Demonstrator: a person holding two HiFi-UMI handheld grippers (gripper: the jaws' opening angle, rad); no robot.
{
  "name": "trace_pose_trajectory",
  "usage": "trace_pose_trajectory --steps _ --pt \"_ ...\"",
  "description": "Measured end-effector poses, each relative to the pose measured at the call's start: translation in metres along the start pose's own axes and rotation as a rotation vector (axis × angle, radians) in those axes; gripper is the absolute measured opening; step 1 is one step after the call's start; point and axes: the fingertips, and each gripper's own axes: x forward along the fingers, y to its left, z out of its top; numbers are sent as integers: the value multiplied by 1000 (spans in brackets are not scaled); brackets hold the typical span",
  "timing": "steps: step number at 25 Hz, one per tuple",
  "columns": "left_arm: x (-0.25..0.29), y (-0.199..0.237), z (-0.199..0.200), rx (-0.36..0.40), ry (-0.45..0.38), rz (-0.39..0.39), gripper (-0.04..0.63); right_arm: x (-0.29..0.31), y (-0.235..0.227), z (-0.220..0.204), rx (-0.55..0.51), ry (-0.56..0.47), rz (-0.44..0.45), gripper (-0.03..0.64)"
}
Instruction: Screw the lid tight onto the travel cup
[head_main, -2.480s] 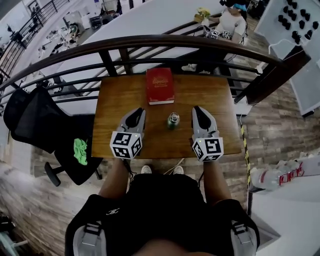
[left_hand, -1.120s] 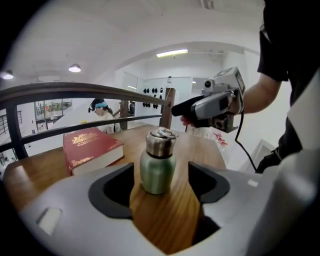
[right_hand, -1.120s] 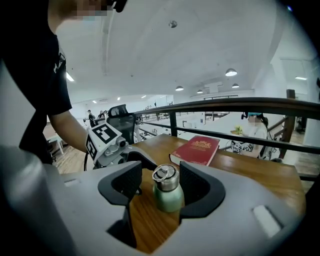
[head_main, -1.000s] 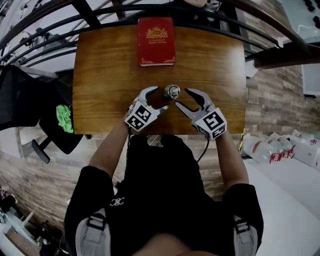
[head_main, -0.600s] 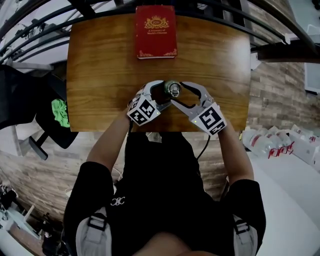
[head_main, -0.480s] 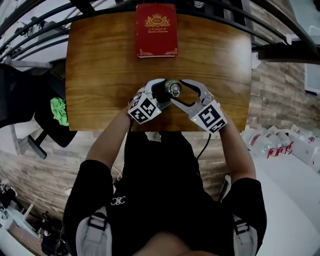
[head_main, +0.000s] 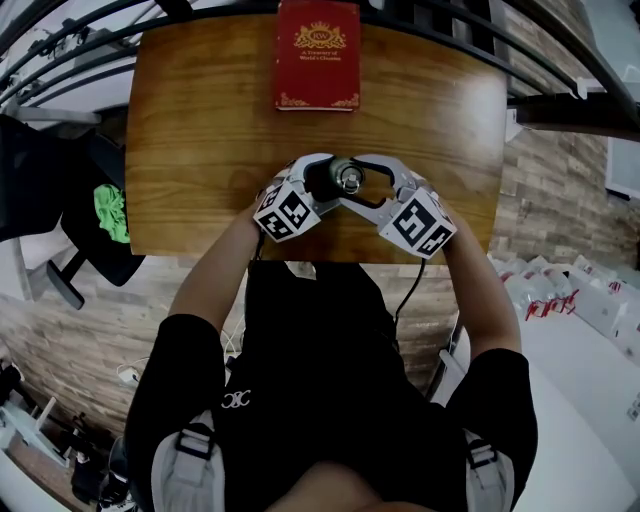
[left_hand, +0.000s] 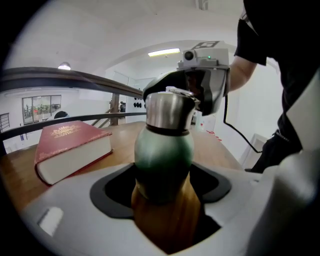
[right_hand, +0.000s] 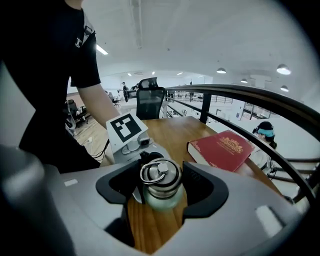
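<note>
The travel cup (head_main: 347, 180), green with a steel ringed lid (right_hand: 160, 176), stands upright near the wooden table's (head_main: 200, 130) front edge. My left gripper (head_main: 328, 182) is shut on the cup's green body (left_hand: 164, 150), its pads touching both sides. From the other side my right gripper (head_main: 362, 180) reaches in higher, at lid level. Its jaws stand wide around the lid, with small gaps showing, so it is open. In the left gripper view the right gripper (left_hand: 205, 85) sits just behind the lid (left_hand: 167, 110).
A red hardback book (head_main: 317, 55) lies at the table's far edge, behind the cup. A dark curved railing (right_hand: 260, 95) runs past the table's far side. A black office chair (head_main: 50, 190) with a green cloth (head_main: 108, 212) stands off the table's left.
My right gripper has swung in from the right until its jaws surround the lid. The left gripper has stayed around the cup's body. The head camera has shifted slightly.
</note>
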Motion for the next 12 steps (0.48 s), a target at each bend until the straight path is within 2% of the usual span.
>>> trace_pose_trajectory --steps 6,12 --pt "0 0 0 4 -1 1 385 2 -1 2 -35 22 28 245" --pt "1 0 -1 7 -5 11 385 2 -5 1 -1 18 -25 258"
